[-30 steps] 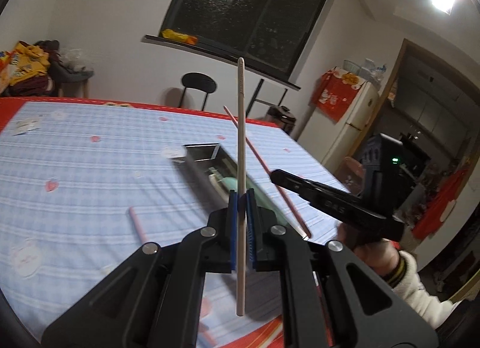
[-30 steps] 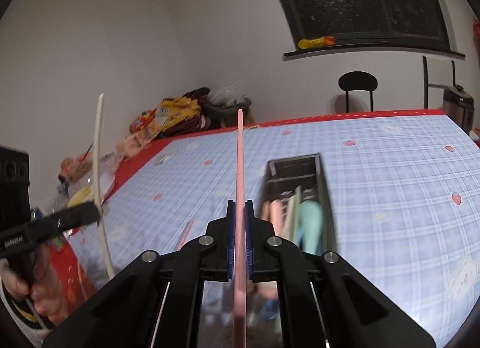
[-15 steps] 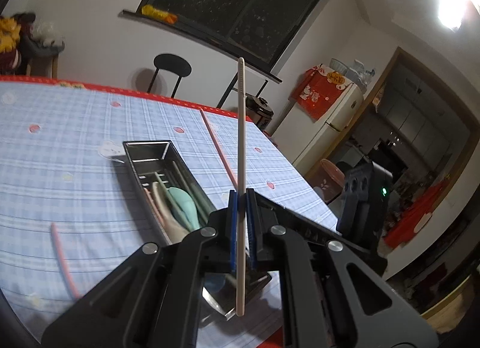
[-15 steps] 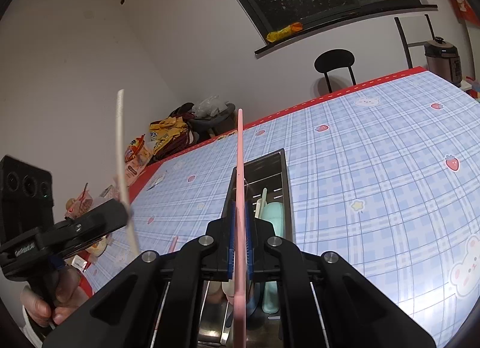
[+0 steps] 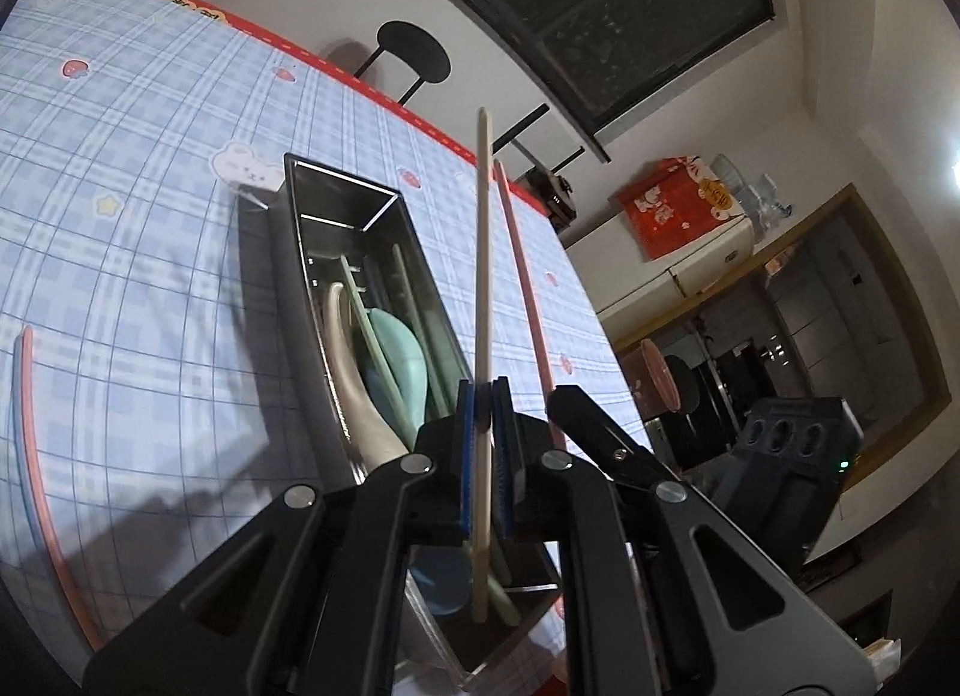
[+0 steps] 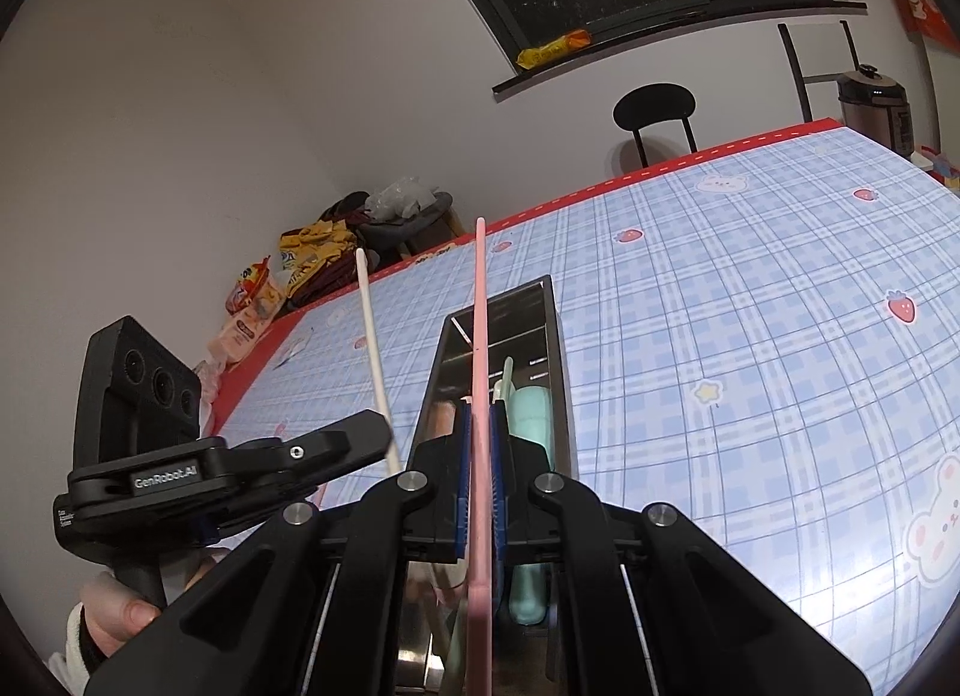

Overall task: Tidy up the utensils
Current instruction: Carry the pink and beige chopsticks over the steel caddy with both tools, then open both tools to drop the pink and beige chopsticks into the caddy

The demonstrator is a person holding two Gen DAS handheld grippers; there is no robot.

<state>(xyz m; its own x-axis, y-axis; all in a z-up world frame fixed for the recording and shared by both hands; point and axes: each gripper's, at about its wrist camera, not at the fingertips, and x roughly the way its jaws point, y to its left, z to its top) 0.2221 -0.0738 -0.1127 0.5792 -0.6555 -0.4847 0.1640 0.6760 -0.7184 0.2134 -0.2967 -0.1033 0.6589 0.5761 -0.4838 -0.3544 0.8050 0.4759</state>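
Note:
My left gripper (image 5: 482,396) is shut on a beige chopstick (image 5: 482,252), held over the near end of a metal utensil tray (image 5: 354,198). The tray holds a beige spoon (image 5: 348,360), a teal spoon (image 5: 399,351) and green chopsticks (image 5: 414,306). My right gripper (image 6: 478,417) is shut on a pink chopstick (image 6: 479,324) above the same tray (image 6: 555,336). The left gripper (image 6: 336,447) with its beige chopstick (image 6: 373,348) shows left in the right wrist view. The pink chopstick (image 5: 528,300) and the right gripper's fingers (image 5: 591,414) show in the left wrist view.
A blue plaid tablecloth (image 5: 120,216) with a red border covers the table. A loose pink chopstick (image 5: 33,456) lies left of the tray. A black chair (image 6: 654,108) stands behind the table. Snack bags (image 6: 312,258) sit at the far left, a rice cooker (image 6: 876,108) at right.
Both grippers have moved in over the tray and tilted down toward it, each still holding its chopstick. The tray now fills more of both views.

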